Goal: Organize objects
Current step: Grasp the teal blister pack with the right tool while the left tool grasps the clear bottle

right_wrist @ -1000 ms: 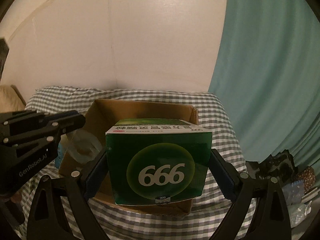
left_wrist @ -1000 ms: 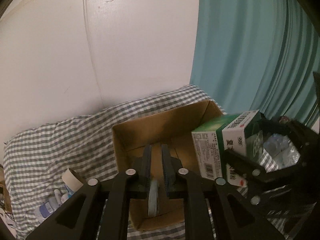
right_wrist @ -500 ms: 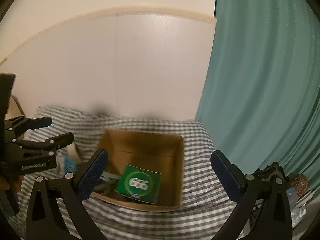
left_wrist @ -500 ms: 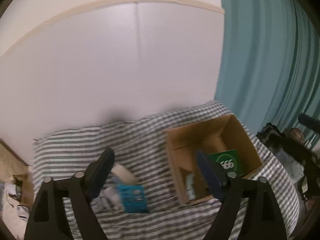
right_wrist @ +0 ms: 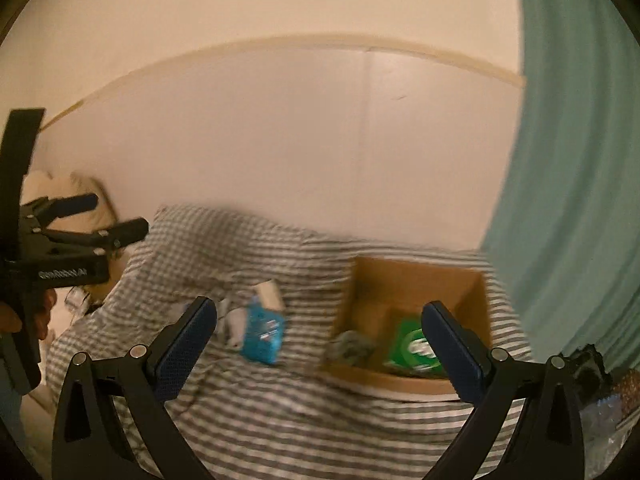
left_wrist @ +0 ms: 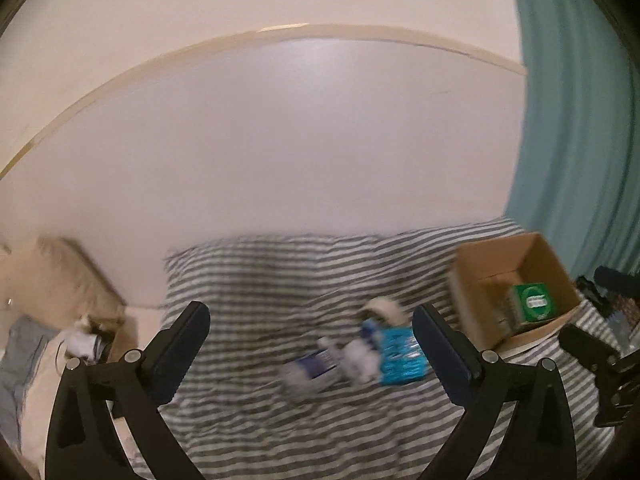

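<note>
Plainly, the left claw [left_wrist: 310, 334] stands wide apart and holds nothing, its two black fingers [left_wrist: 182, 346] framing the lower middle of the left wrist view. Between them, on the grey-and-white checked bedcover [left_wrist: 260, 272], lies a blurred cluster: a bright blue rectangular packet [left_wrist: 400, 354], a white roll of tape [left_wrist: 384, 308] just behind it, and some small white and blue items [left_wrist: 316, 368] to its left, too smeared to name. At the right of that frame sits the open brown cardboard box [left_wrist: 532, 256], with the green carton with a white label [left_wrist: 534, 300] lying inside it.

Likewise the right claw [right_wrist: 318, 330] is spread wide and empty, blue pads [right_wrist: 186, 344] showing on its fingers. In the right wrist view the blue packet sits between them at lower centre, and the cardboard box is to the right of it, partly behind the right finger, the green carton within. A teal curtain [right_wrist: 580, 160] hangs along the right edge; a pale wall [right_wrist: 280, 140] fills the upper frame. Far left, the other claw shows against the wall.
</note>
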Demonstrator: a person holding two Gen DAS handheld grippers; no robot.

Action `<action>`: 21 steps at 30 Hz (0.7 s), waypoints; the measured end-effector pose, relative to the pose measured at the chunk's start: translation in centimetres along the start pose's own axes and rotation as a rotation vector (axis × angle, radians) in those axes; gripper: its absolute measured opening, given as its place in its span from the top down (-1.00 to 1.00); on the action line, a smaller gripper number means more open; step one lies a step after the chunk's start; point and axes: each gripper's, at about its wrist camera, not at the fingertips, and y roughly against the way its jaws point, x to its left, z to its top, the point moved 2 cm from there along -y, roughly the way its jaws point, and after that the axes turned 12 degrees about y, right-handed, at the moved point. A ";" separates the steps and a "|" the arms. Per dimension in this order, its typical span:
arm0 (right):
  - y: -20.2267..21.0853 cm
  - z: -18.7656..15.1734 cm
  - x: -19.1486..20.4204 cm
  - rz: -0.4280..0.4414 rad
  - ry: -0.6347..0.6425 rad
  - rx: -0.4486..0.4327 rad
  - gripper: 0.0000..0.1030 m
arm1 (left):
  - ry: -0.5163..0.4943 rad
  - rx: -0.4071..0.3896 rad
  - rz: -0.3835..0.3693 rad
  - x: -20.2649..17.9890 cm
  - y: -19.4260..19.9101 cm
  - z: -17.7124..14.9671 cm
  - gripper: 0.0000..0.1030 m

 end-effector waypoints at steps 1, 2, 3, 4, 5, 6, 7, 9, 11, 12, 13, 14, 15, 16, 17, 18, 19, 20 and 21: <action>-1.2 -0.1 1.3 0.017 0.009 0.017 -0.99 | 0.017 0.004 0.016 1.3 -0.6 -0.6 -1.00; -2.0 -0.8 2.0 0.025 0.012 0.032 -0.99 | 0.029 0.010 0.027 2.2 -1.1 -1.0 -1.00; -3.0 -1.1 2.8 0.030 0.015 0.049 -0.99 | 0.038 0.017 0.038 3.2 -1.6 -1.4 -1.00; -4.5 -1.3 3.7 0.036 0.017 0.072 -0.99 | 0.043 0.028 0.056 4.2 -2.4 -2.1 -1.00; -5.9 -1.6 4.5 0.039 0.020 0.094 -0.99 | 0.045 0.035 0.076 4.7 -3.1 -2.6 -1.00; -7.1 -2.1 5.0 0.037 0.021 0.111 -0.99 | 0.048 0.042 0.096 5.2 -3.8 -3.1 -1.00; -8.1 -2.2 5.6 0.030 0.023 0.129 -0.99 | 0.053 0.056 0.113 5.9 -4.7 -3.9 -1.00; -10.8 -3.0 6.5 0.009 0.014 0.172 -0.99 | 0.054 0.092 0.087 6.4 -6.1 -5.2 -1.00; -13.1 -3.7 7.1 0.003 -0.007 0.212 -0.99 | 0.072 0.143 0.075 6.8 -8.0 -6.6 -1.00; -14.5 -4.2 7.3 -0.007 -0.014 0.236 -0.99 | 0.080 0.159 0.074 6.9 -8.7 -7.2 -1.00; -15.3 -4.5 7.6 -0.017 -0.015 0.251 -0.99 | 0.088 0.171 0.076 7.0 -9.6 -7.9 -1.00; -16.5 -4.7 7.8 -0.039 -0.011 0.273 -0.99 | 0.090 0.175 0.082 7.2 -10.1 -8.4 -1.00; -17.4 -4.9 8.0 -0.059 -0.005 0.290 -0.99 | 0.089 0.179 0.091 7.2 -10.7 -8.8 -1.00; -18.3 -5.1 8.1 -0.072 -0.003 0.301 -0.99 | 0.085 0.186 0.097 7.2 -11.4 -9.3 -1.00; -19.3 -5.4 8.2 -0.086 -0.003 0.316 -0.99 | 0.083 0.195 0.098 7.2 -11.9 -9.7 -1.00; -20.3 -5.6 8.2 -0.096 -0.006 0.334 -0.99 | 0.081 0.203 0.102 7.2 -12.3 -9.9 -1.00; -21.1 -5.8 8.2 -0.100 -0.012 0.349 -0.99 | 0.082 0.211 0.107 7.1 -12.9 -10.3 -1.00; -22.1 -6.1 8.1 -0.098 -0.025 0.368 -0.99 | 0.087 0.219 0.107 7.2 -13.5 -10.6 -1.00; -22.6 -6.2 7.9 -0.096 -0.036 0.380 -0.99 | 0.092 0.228 0.104 7.1 -13.9 -10.8 -1.00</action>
